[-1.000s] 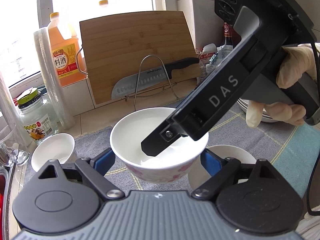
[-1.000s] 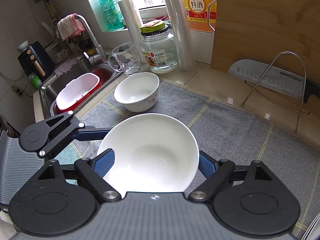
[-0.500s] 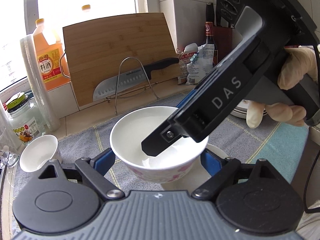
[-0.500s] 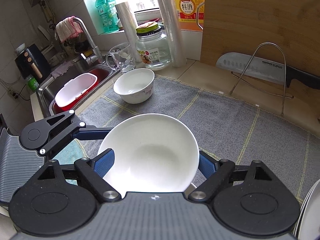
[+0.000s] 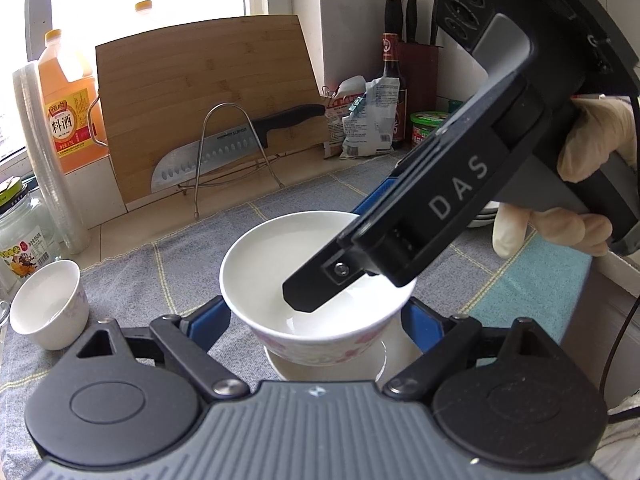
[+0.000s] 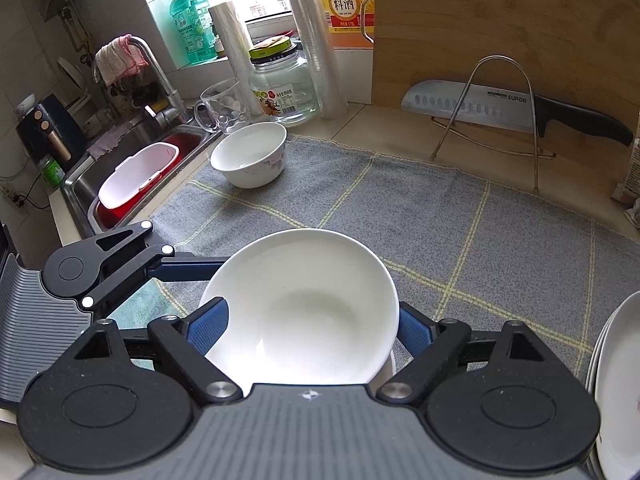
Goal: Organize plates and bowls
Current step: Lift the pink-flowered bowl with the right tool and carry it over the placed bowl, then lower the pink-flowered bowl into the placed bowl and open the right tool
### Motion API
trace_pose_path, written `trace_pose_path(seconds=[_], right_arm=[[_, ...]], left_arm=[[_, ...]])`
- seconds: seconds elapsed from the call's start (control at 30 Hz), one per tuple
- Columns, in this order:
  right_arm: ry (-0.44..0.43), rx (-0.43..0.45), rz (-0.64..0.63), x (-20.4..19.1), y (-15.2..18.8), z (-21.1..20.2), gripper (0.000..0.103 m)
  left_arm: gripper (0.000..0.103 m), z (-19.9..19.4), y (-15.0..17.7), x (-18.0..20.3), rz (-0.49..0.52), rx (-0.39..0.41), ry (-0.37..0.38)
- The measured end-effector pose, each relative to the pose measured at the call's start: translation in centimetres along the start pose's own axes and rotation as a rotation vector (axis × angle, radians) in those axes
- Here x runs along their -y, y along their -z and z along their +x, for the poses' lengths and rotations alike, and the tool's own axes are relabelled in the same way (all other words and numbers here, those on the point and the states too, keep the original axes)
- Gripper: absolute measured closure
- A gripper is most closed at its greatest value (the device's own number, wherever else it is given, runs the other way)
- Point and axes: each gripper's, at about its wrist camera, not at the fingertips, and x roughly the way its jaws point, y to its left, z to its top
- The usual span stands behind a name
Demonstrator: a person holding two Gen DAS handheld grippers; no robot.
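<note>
A white bowl with pink flowers sits between the blue pads of my left gripper, which is shut on it. It hangs just over a second white bowl on the grey mat. In the right wrist view, the same bowl lies between the pads of my right gripper. Those jaws are opening, but the pads still touch the rim. The rim of the lower bowl peeks out beneath. A gloved hand holds the right gripper's black housing above the bowl.
Another flowered bowl stands on the grey mat near the sink. Stacked plates sit at the right edge. At the back are a knife on a wire rack, a cutting board, a jar and a glass mug.
Both grippers carried the flowered bowl to the right across the mat. It now sits over the second white bowl, which earlier lay beside it. The plate stack has come into the right wrist view.
</note>
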Motion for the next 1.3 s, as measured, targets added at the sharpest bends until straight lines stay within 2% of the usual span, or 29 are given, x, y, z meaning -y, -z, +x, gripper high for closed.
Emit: trace_pose_path(seconds=[0.63,1.3], right_arm=[[-0.003,-0.037,0.050,0.7,1.8,0.7,0.010],[0.003,-0.048,0.052,0.8,2.0,1.4,0.011]], left_arm=[[0.011,0.5,0.9,0.5,-0.014,-0.050,0.046],[0.012,0.9,1.1,0.3,-0.013,-0.074,0.056]])
